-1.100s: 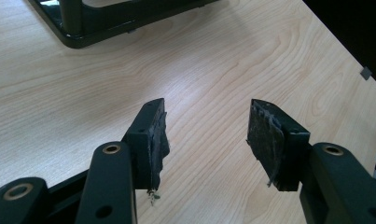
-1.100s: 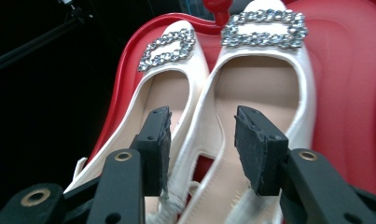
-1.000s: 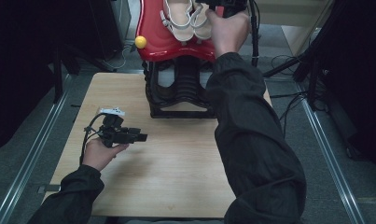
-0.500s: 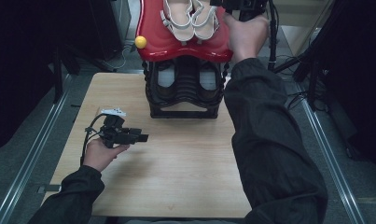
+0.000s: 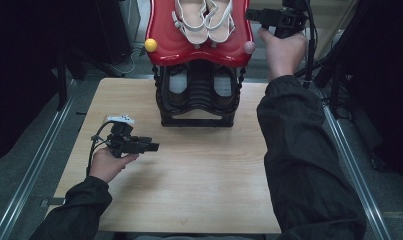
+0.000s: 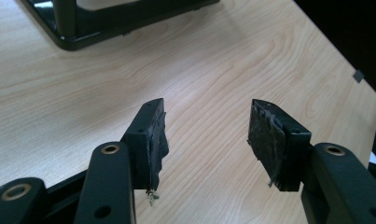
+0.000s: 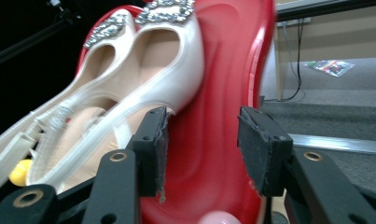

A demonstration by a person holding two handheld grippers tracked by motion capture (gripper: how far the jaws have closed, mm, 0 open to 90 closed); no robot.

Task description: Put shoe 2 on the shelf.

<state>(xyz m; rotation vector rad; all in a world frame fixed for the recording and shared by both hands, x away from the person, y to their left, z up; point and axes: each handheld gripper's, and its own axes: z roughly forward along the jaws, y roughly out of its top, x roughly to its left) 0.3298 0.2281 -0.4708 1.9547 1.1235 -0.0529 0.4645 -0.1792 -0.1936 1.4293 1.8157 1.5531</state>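
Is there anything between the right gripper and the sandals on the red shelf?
Nothing visible. The right gripper is open beside the sandals on the red shelf; bare shelf shows between its jaws, and the nearer sandal lies just past its one jaw.

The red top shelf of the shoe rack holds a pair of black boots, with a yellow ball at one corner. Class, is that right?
Not quite. The red top shelf holds a pair of pale sandals, not black boots, as the high view shows. The yellow ball does sit at one corner.
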